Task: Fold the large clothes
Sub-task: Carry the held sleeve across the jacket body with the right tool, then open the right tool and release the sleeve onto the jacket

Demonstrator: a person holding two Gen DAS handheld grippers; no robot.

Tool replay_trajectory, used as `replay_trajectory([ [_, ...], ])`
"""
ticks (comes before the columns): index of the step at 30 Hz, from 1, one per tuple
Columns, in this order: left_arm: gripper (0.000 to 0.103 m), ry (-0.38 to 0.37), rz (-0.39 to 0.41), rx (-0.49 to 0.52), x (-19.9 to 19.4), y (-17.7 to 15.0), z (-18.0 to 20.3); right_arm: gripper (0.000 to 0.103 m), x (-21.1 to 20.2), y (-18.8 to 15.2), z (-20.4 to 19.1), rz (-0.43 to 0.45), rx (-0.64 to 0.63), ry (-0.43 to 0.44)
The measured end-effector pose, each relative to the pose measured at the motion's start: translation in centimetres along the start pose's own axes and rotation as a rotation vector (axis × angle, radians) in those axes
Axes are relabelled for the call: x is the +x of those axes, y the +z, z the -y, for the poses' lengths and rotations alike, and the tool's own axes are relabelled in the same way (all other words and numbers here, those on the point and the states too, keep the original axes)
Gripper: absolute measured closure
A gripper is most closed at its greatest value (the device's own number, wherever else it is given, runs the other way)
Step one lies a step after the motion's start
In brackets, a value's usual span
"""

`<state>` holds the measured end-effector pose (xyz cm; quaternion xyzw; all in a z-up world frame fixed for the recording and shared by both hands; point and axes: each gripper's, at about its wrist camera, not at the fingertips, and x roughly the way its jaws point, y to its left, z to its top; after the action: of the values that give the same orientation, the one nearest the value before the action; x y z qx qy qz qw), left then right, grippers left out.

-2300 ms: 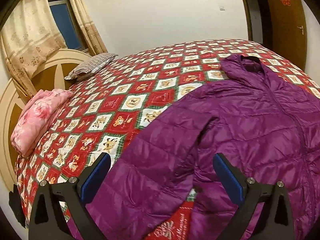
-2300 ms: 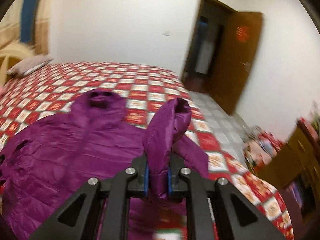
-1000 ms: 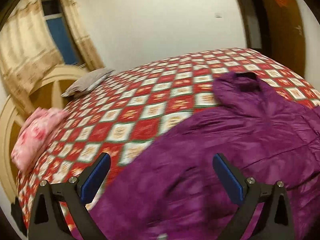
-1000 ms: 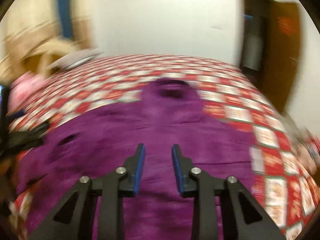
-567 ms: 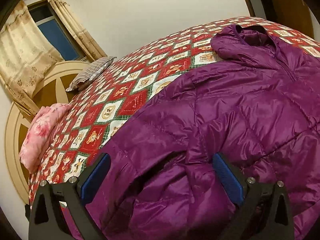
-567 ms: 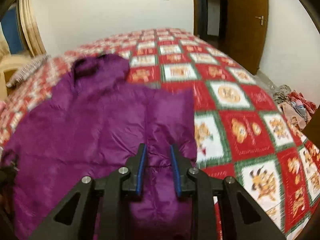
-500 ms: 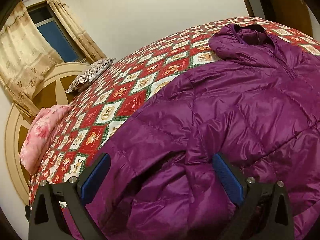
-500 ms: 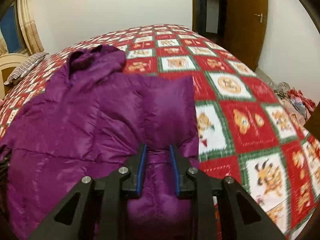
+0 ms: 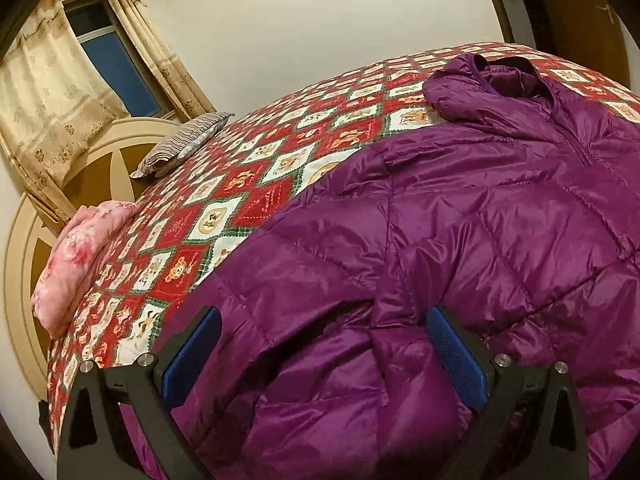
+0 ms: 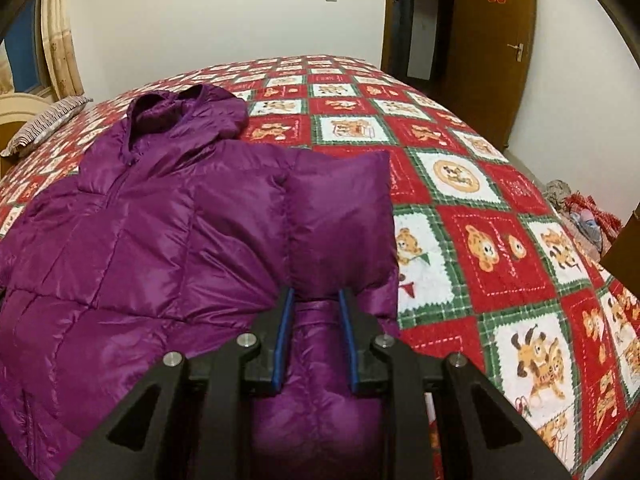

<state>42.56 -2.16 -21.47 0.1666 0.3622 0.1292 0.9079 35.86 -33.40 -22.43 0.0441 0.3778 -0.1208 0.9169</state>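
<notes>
A purple puffer jacket [image 9: 480, 216] lies flat on the bed, hood toward the far side. Its right sleeve is folded over the body, as the right wrist view [image 10: 336, 216] shows. My left gripper [image 9: 320, 340] is open, its blue pads spread wide either side of the jacket's left sleeve near the hem, low over the fabric. My right gripper [image 10: 316, 316] has its jaws close together with the folded sleeve's fabric between the pads.
The bed has a red, white and green patterned quilt [image 10: 480, 184]. A striped pillow [image 9: 184, 144] and a pink folded blanket [image 9: 76, 256] lie by the headboard. A doorway and a wooden door [image 10: 492, 40] stand past the bed's far right side.
My right gripper carried the right sleeve over the jacket body and laid it down folded. My left gripper moved in closer over the left sleeve and stays open.
</notes>
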Motion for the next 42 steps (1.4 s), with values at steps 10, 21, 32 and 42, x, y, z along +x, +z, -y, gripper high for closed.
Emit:
replay_trajectory([
  [10,0.001,-0.115,0.106,-0.063,-5.8,2.3,-1.4,0.068,-5.9,2.6,-2.5,0.094,0.009,0.066],
  [21,0.001,-0.129,-0.059,-0.035,-0.6,0.2,1.9,0.064,-0.4,-0.3,-9.6,-0.009,-0.181,0.11],
  [32,0.001,-0.139,-0.068,-0.077,-0.2,-0.1,1.8,0.063,-0.6,-0.7,-10.0,0.01,-0.178,0.1],
  [42,0.001,-0.173,-0.081,-0.103,0.1,-0.2,1.3,0.063,-0.4,-0.6,-10.0,0.011,-0.187,0.088],
])
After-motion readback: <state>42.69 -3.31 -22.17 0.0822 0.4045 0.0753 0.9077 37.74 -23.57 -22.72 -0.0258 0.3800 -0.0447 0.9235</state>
